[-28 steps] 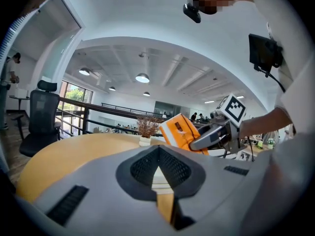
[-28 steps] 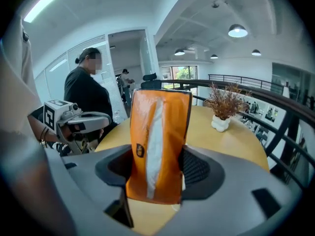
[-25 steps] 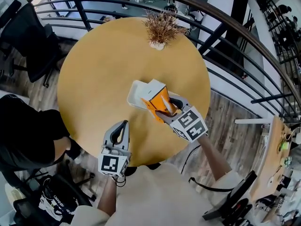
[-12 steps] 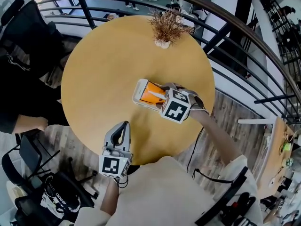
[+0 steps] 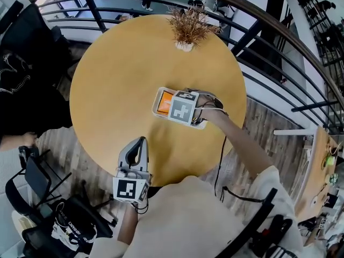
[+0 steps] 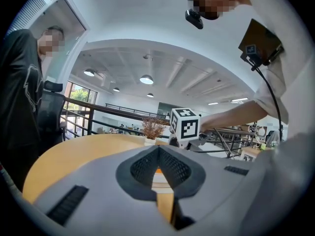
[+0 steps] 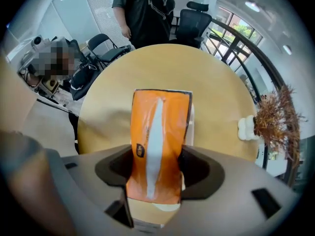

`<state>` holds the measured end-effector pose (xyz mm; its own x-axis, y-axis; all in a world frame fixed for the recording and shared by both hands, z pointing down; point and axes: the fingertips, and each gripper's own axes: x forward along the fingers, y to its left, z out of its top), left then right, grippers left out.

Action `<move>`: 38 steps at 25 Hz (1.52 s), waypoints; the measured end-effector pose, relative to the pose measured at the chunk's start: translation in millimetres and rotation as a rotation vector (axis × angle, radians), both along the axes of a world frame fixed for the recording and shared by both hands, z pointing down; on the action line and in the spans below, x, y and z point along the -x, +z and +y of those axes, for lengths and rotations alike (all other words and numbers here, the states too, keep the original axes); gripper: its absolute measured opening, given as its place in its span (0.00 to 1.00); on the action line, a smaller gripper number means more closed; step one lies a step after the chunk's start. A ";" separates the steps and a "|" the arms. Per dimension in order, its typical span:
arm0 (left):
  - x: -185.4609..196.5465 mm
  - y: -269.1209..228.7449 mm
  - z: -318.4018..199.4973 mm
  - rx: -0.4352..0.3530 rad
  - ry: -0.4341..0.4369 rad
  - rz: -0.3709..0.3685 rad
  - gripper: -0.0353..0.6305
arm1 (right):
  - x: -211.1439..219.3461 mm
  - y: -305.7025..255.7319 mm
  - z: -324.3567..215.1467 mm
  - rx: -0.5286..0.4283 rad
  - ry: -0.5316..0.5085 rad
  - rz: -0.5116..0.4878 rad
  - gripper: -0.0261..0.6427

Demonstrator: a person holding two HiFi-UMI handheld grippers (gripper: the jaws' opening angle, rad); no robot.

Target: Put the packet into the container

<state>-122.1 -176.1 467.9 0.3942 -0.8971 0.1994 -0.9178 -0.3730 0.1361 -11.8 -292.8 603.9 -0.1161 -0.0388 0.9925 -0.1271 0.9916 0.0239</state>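
An orange packet [image 5: 164, 102] with a white stripe lies lengthwise in the white container [image 5: 156, 109] near the middle of the round wooden table [image 5: 118, 74]. My right gripper [image 5: 173, 106] reaches over the container from the right, and its marker cube covers most of the packet. In the right gripper view the packet [image 7: 158, 141] fills the gap between the jaws of the right gripper [image 7: 156, 163], which press on its two sides; a strip of the container's rim [image 7: 191, 127] shows beside it. My left gripper [image 5: 138, 147] rests shut and empty at the table's near edge.
A dried plant in a small white pot [image 5: 186, 28] stands at the table's far edge. A black railing [image 5: 258, 34] curves behind the table. A person in black [image 5: 21, 85] stands at the left, with office chairs [image 7: 191, 23] close by.
My right gripper has swung the packet from tilted upright above the container down flat into it, moving left over the container. The left gripper has stayed where it was.
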 end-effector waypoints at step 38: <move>27.3 0.5 8.2 0.015 -0.031 -0.016 0.06 | 4.5 68.4 -2.9 0.018 -0.030 0.010 0.50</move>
